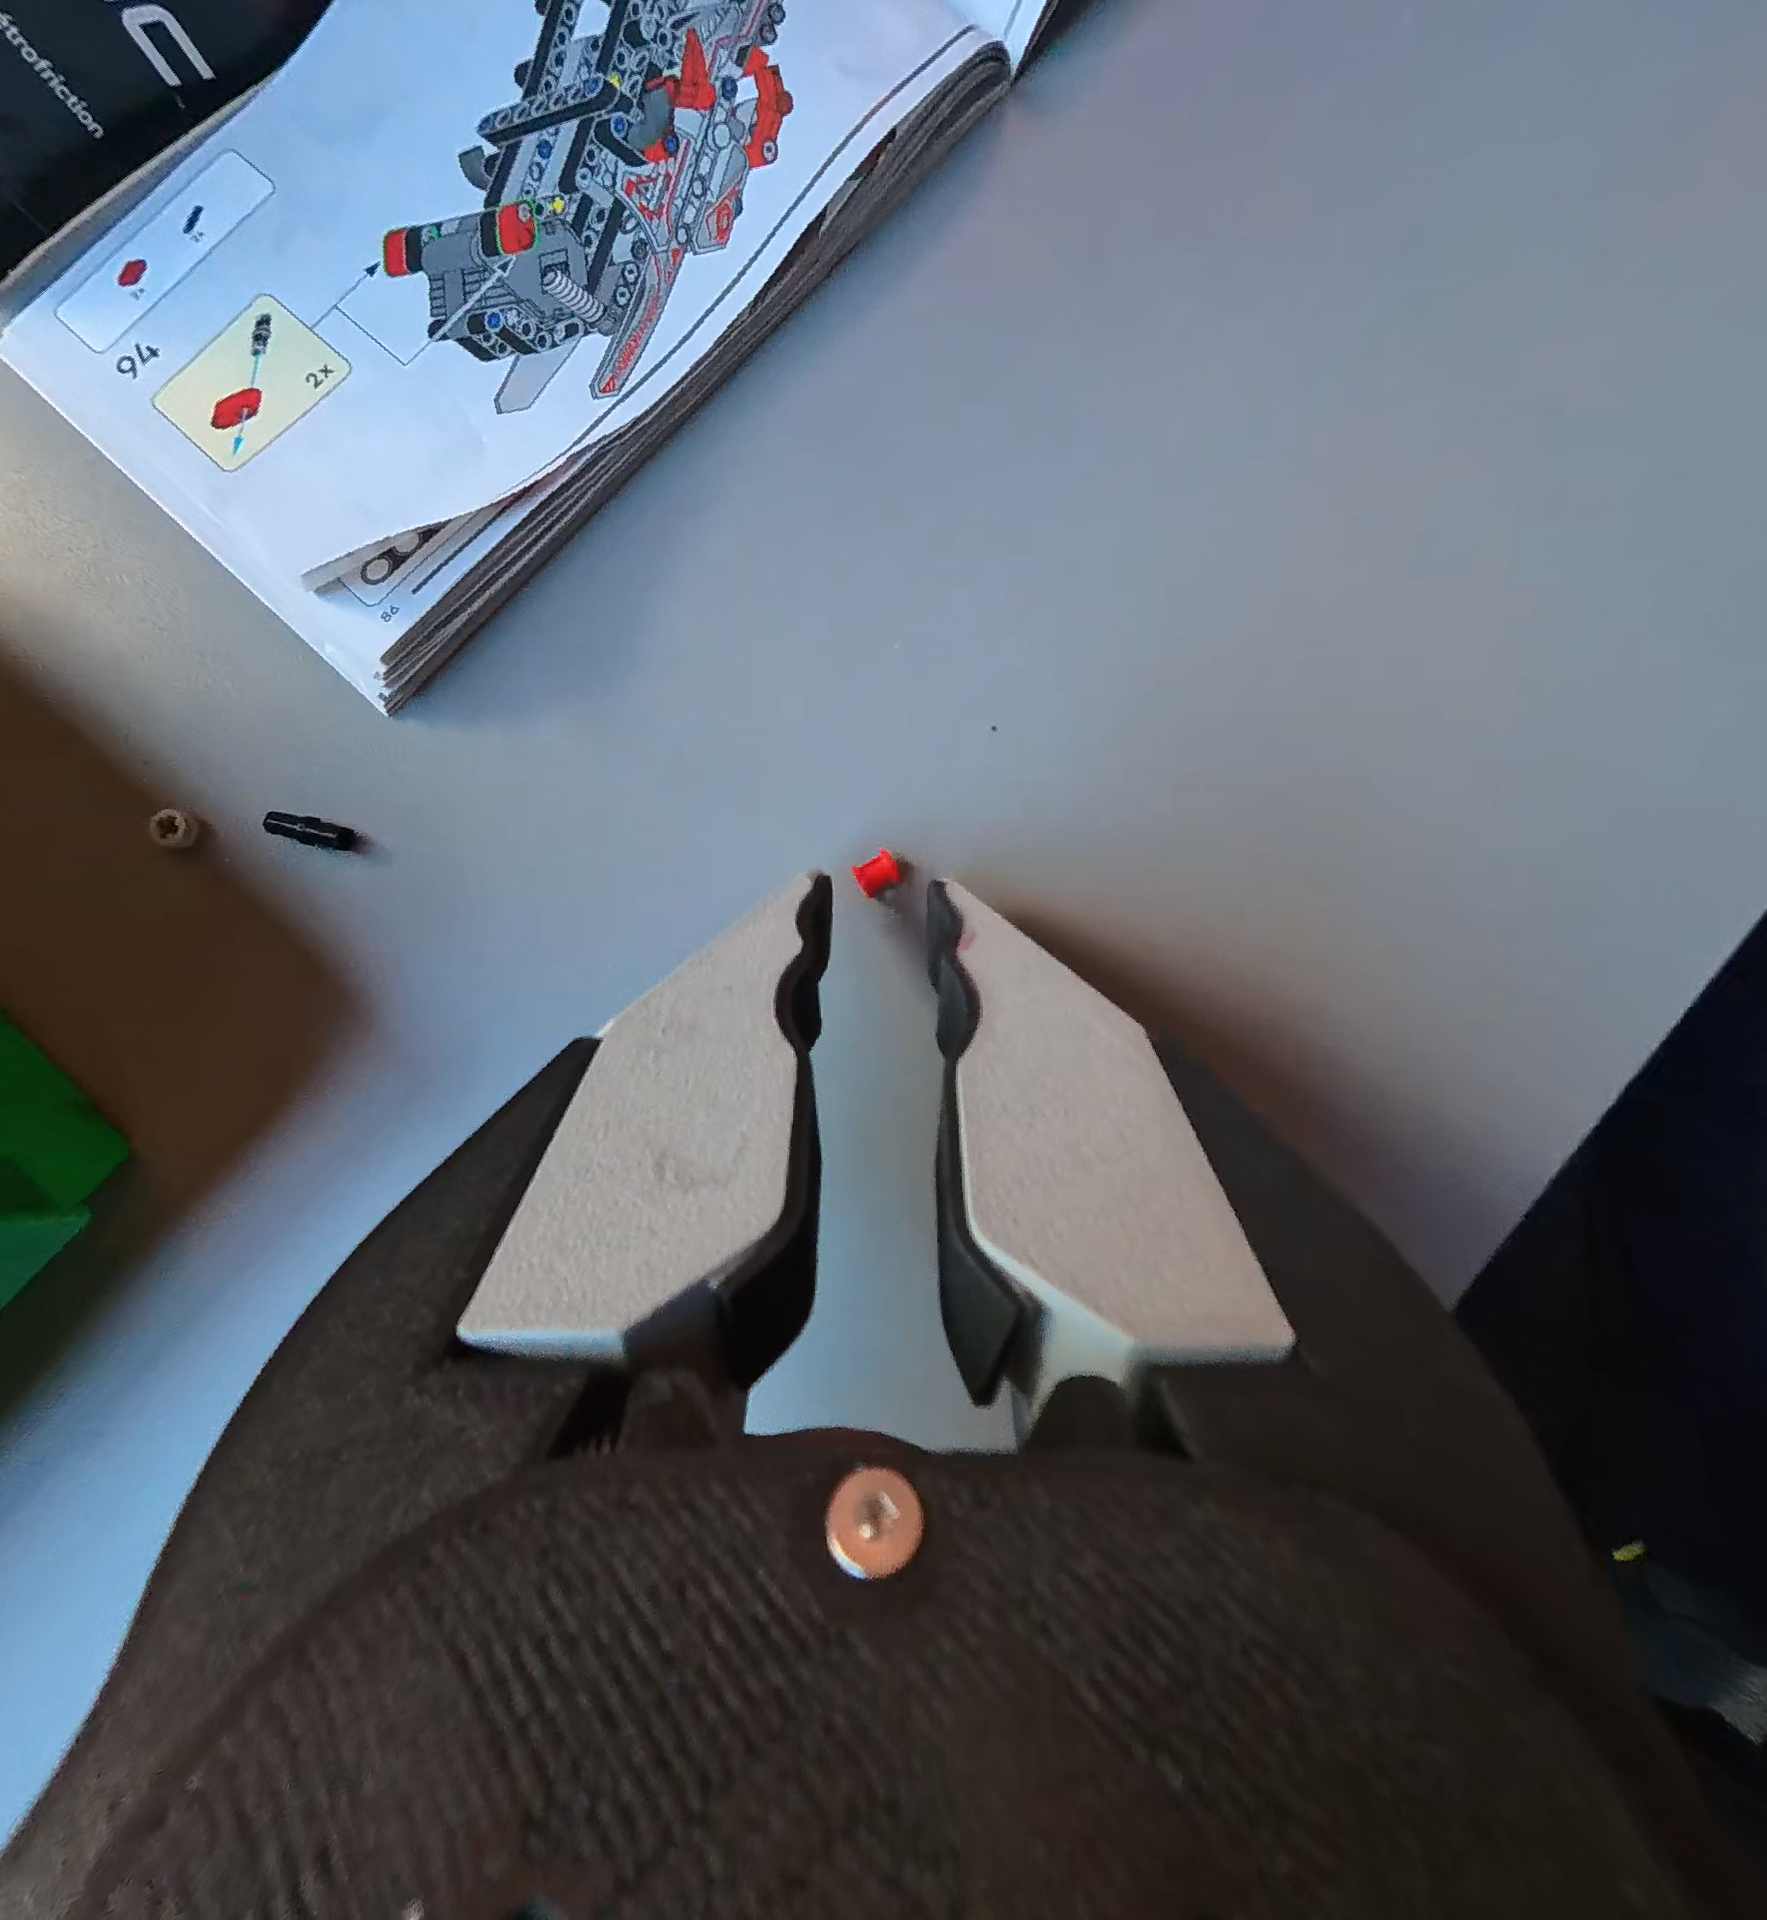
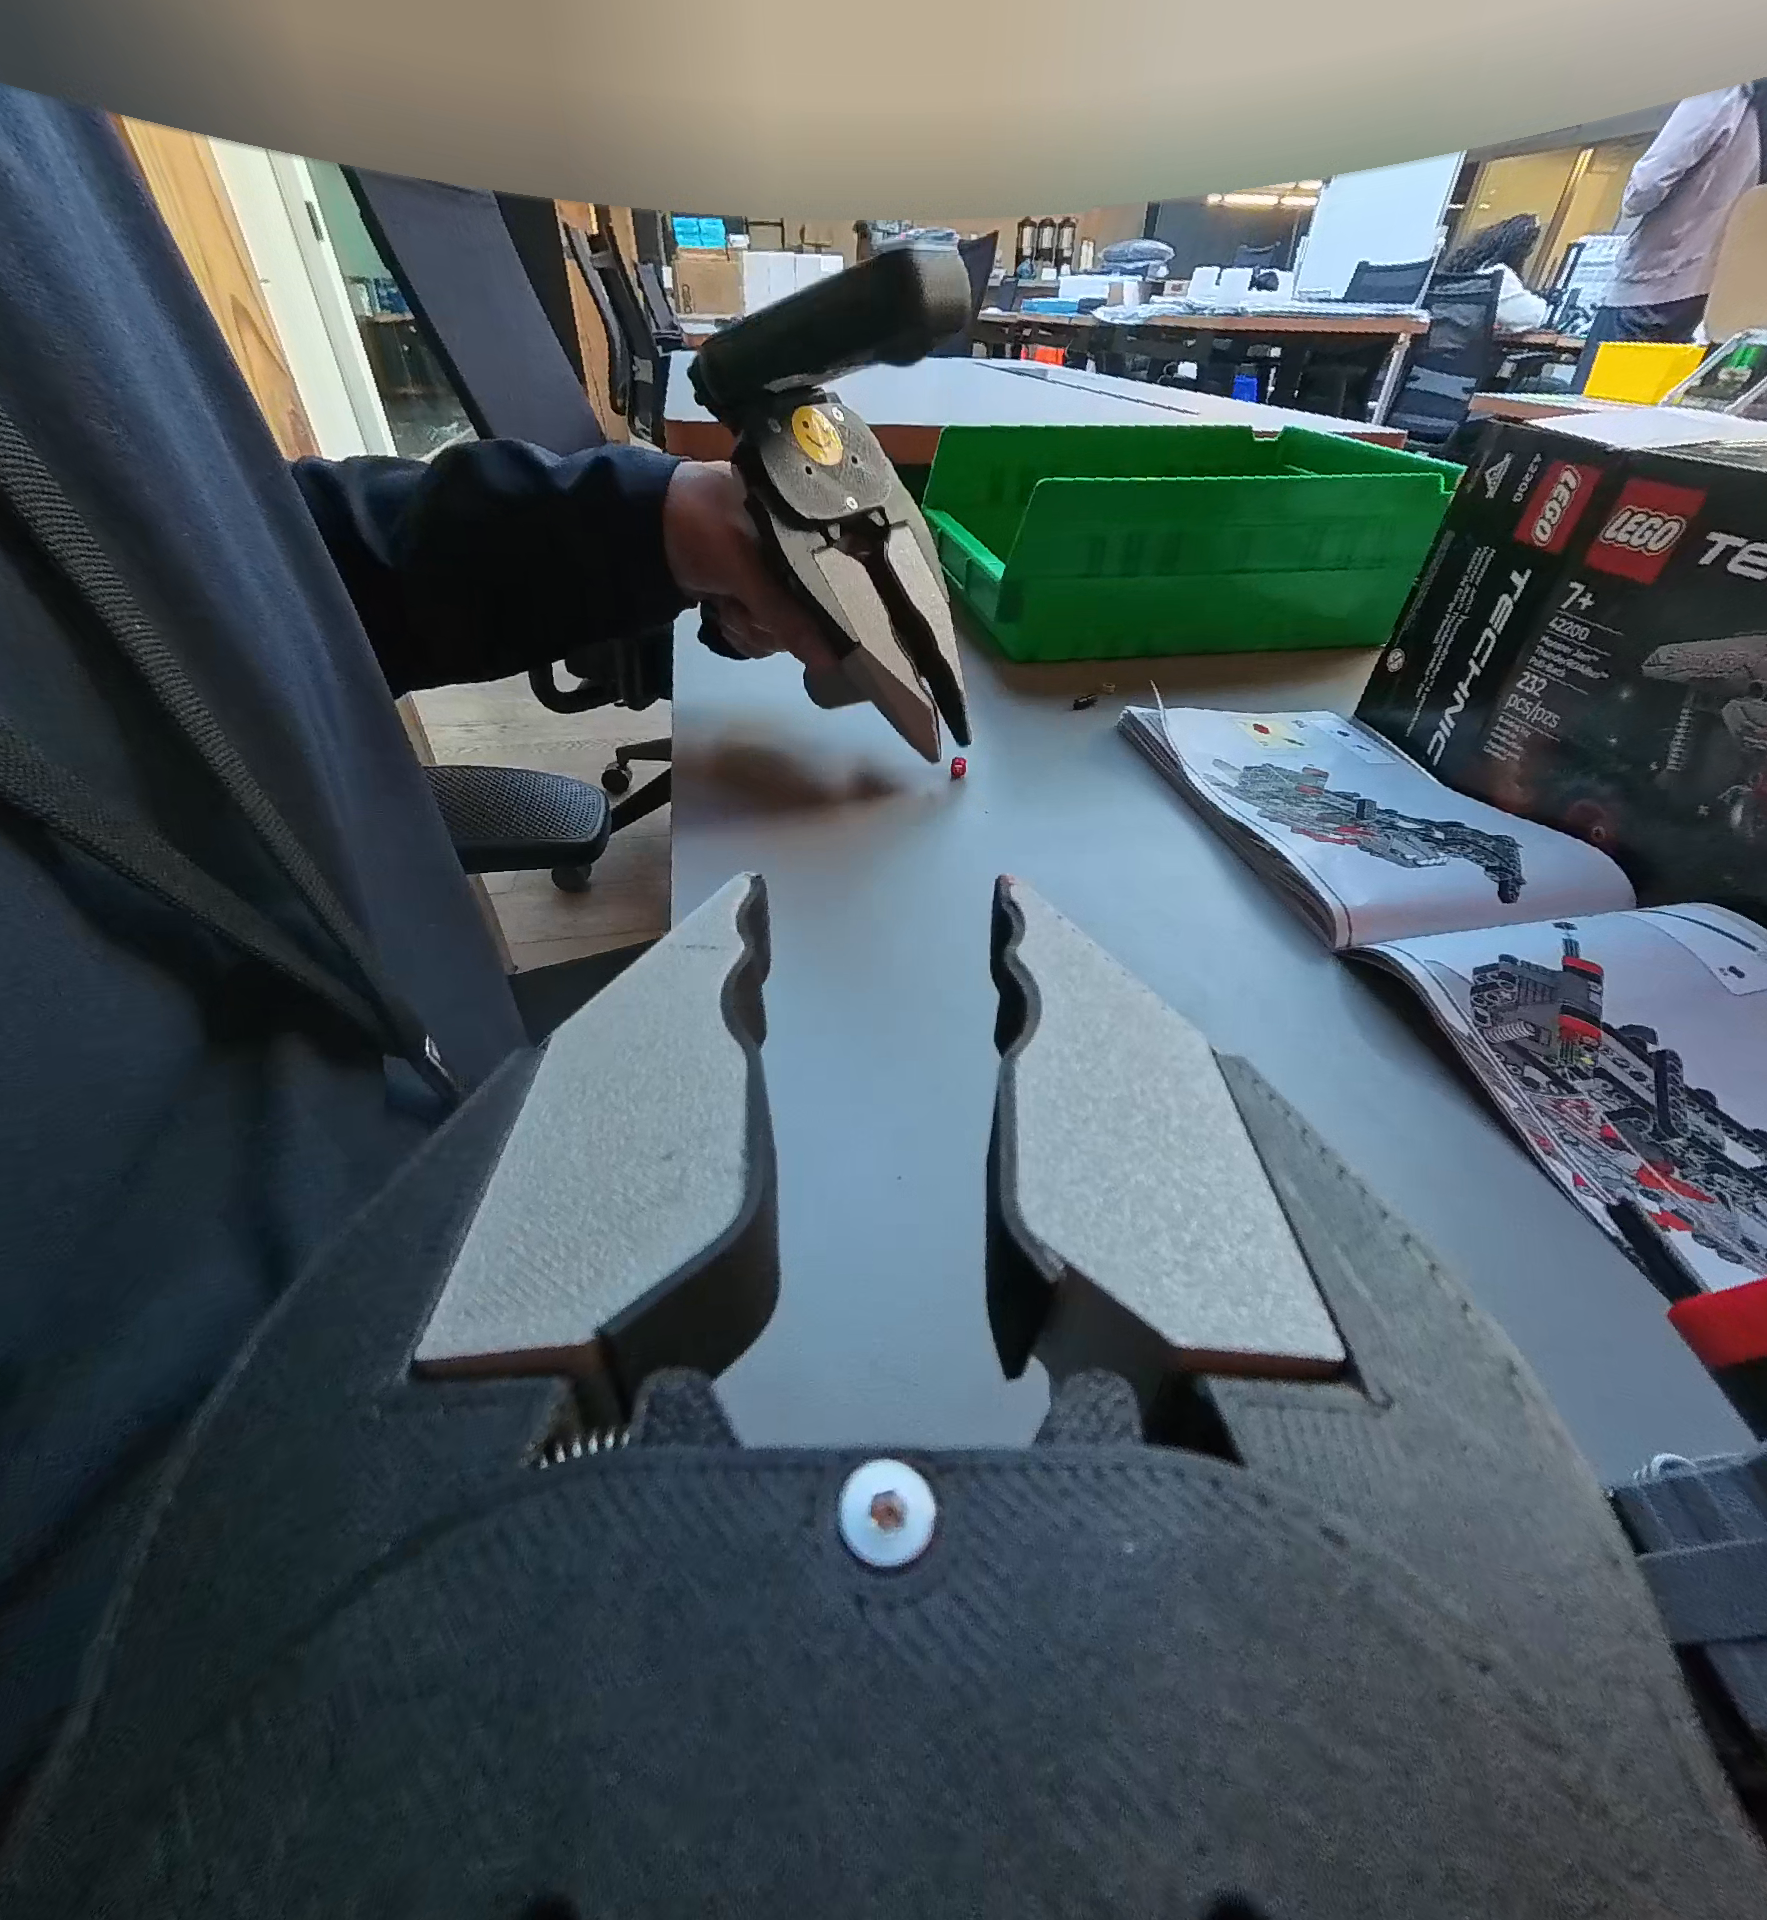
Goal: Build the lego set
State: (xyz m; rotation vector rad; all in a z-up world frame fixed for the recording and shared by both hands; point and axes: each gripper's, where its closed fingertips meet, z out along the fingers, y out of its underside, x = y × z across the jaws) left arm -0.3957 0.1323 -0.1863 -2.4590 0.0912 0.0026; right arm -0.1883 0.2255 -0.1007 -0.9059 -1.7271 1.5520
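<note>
**Lego parts and tools on the grey surface**

Left gripper (image 1: 877, 883): I hold it tilted down over the surface (image 1: 1274, 520), its fingers (image 1: 946, 935) parted by a narrow gap and holding nothing. From the right wrist view the same gripper (image 2: 952, 750) hangs tip-down just above the surface.

Red piece (image 1: 875, 871): a small red bush lying on the surface just beyond my left fingertips, in line with the gap between them, not gripped. In the right wrist view it shows as a red speck (image 2: 958, 768) just below those tips.

Right gripper (image 2: 879, 894): I hold it low over the near part of the surface, fingers (image 2: 1118, 1143) spread wide and empty, well apart from the red piece.

Black pin (image 1: 310, 829): lying on its side to the left of the red piece, well apart from it.

Tan bush (image 1: 175, 827): just left of the black pin, in shadow.

Instruction booklet (image 1: 505, 343): open, lying beyond the parts; its pages carry assembly drawings in grey, black and red.

Green bin (image 2: 1170, 540): at the far side of the surface, open at the top; contents not visible.

Set box (image 2: 1637, 644): dark, standing behind the booklet.
</note>
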